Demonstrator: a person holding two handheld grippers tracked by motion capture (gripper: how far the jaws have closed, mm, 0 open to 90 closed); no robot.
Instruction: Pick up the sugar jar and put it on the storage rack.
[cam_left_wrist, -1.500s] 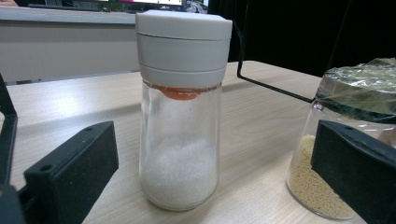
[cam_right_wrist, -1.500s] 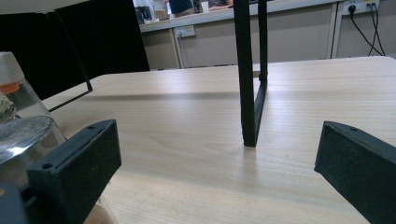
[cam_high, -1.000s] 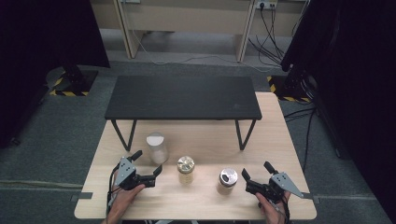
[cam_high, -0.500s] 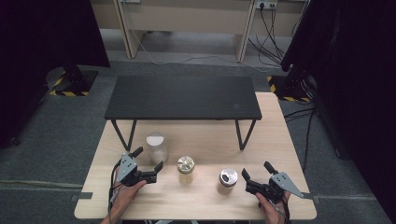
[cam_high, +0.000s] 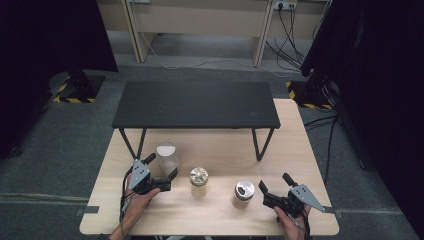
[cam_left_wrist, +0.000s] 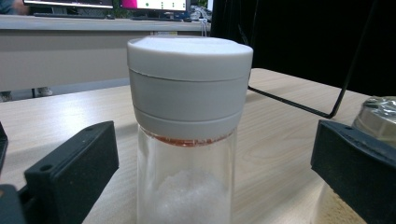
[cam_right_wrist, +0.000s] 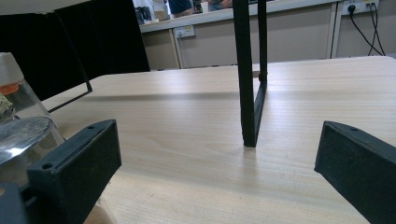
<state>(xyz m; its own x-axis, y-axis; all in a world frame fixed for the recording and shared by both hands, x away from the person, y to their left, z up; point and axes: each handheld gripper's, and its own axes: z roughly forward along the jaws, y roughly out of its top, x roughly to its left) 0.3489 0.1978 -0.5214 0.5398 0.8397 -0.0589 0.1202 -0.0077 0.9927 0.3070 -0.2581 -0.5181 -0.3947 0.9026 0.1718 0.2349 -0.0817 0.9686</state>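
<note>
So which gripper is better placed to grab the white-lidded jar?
Left. The left gripper has its jaws open on either side of the white-lidded jar, centred between them. The right gripper sits across the table by the silver-lidded jar.

I see a light wooden table (cam_high: 300, 150) on grey carpet (cam_high: 60, 150). A low black bench (cam_high: 195, 104) stands on its far half. Beyond the bench: beige desks (cam_high: 200, 20), trailing cables (cam_high: 292, 35). Left and right of the bench hang black curtains (cam_high: 380, 75).
</note>
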